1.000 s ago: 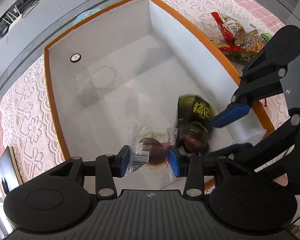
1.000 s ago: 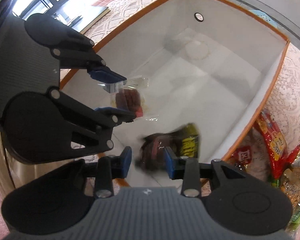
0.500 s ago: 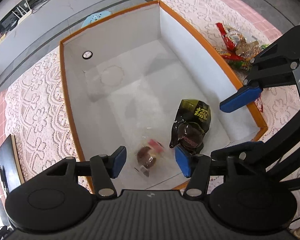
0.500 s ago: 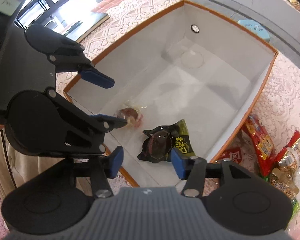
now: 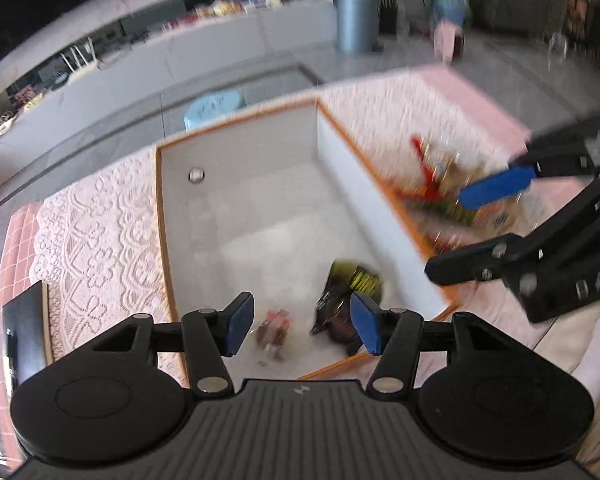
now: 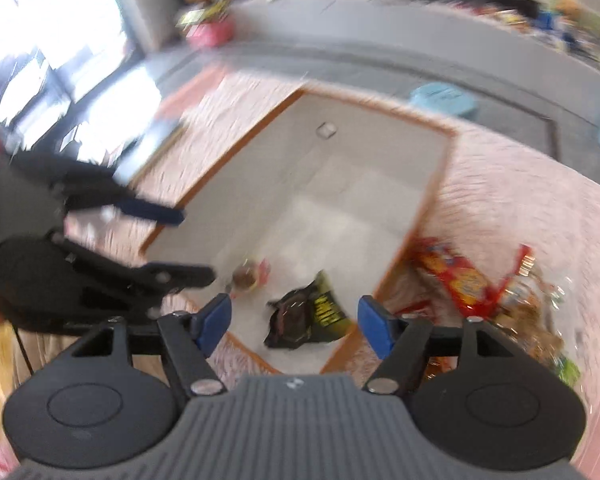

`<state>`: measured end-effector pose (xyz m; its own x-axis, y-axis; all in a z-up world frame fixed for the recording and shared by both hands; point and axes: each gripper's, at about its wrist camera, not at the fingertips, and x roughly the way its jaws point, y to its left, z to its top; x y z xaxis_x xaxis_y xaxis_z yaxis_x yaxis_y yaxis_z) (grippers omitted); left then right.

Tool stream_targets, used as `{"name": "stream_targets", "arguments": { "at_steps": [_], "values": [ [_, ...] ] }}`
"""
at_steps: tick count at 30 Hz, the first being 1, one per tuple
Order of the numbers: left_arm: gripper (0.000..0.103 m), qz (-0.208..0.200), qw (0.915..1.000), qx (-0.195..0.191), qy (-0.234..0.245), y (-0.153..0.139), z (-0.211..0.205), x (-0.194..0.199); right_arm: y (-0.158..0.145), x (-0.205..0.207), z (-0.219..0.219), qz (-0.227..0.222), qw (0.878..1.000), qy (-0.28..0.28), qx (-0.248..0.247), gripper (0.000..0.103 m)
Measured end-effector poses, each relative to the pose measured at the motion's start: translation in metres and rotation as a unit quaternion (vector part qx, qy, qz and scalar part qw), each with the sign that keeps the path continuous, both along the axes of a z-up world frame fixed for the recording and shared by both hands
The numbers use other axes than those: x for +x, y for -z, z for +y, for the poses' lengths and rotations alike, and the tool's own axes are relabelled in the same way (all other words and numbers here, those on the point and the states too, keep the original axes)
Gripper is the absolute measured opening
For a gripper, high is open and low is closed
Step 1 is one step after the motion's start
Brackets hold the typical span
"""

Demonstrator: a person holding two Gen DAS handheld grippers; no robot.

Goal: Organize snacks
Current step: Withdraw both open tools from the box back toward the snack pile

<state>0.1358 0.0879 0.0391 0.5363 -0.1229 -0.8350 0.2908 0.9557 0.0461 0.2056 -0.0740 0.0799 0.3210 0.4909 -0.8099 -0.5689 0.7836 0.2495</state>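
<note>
A white box with an orange rim (image 5: 236, 216) (image 6: 432, 184) stands on a pink lace cloth. On its floor, near the front corner, lie a small clear-wrapped brown snack (image 5: 274, 330) (image 6: 250, 278) and a black-and-yellow packet (image 5: 348, 300) (image 6: 308, 316). My left gripper (image 5: 302, 328) hangs open high above both, nothing between its fingers. My right gripper (image 6: 296, 322) is also above the box, its jaws still opening and empty. Each gripper shows in the other's view, the right gripper (image 5: 476, 232) at right, the left gripper (image 6: 180, 240) at left.
A heap of loose snack packets, red, yellow and green (image 5: 440, 188) (image 6: 472, 284), lies on the cloth to the right of the box. A black flat object (image 5: 24, 328) rests at the cloth's left edge. A light-blue stool (image 5: 214, 106) stands beyond the table.
Both grippers let go of their snacks, which dropped to the box floor, then opened wider and rose away from the box. The views now tilt up toward the room.
</note>
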Motion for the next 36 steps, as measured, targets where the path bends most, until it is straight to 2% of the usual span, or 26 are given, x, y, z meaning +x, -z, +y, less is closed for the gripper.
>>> {"name": "stream_targets", "arguments": {
  "at_steps": [4, 8, 11, 17, 22, 26, 31, 36],
  "values": [
    [0.064, -0.035, 0.9981, -0.049, -0.012, -0.014, -0.013, -0.016, -0.009, -0.021, -0.044, -0.023, 0.995, 0.089, 0.03, 0.071],
    [0.062, -0.057, 0.9952, -0.078, -0.016, -0.017, -0.033, -0.028, -0.013, -0.052, -0.087, -0.052, 0.983, 0.169, 0.041, 0.077],
    [0.06, -0.06, 0.9921, -0.109, -0.019, -0.013, -0.046, -0.034, -0.012, -0.074, -0.115, -0.071, 0.972, 0.221, 0.041, 0.077],
    [0.057, -0.059, 0.9899, -0.126, -0.026, 0.003, -0.073, -0.044, 0.002, -0.11, -0.162, -0.082, 0.949, 0.301, 0.04, 0.078],
    [0.052, -0.047, 0.9902, -0.13, -0.021, 0.018, -0.092, -0.053, 0.018, -0.128, -0.183, -0.084, 0.935, 0.342, 0.036, 0.079],
    [0.048, -0.037, 0.9913, -0.126, -0.008, 0.033, -0.109, -0.055, 0.036, -0.135, -0.196, -0.084, 0.929, 0.358, 0.038, 0.079],
    [0.045, -0.029, 0.9902, -0.136, 0.006, 0.049, -0.122, -0.059, 0.06, -0.138, -0.209, -0.097, 0.922, 0.373, 0.029, 0.074],
    [0.045, -0.011, 0.9908, -0.134, 0.013, 0.063, -0.128, -0.053, 0.083, -0.131, -0.224, -0.074, 0.919, 0.388, 0.018, 0.066]
  ]
}}
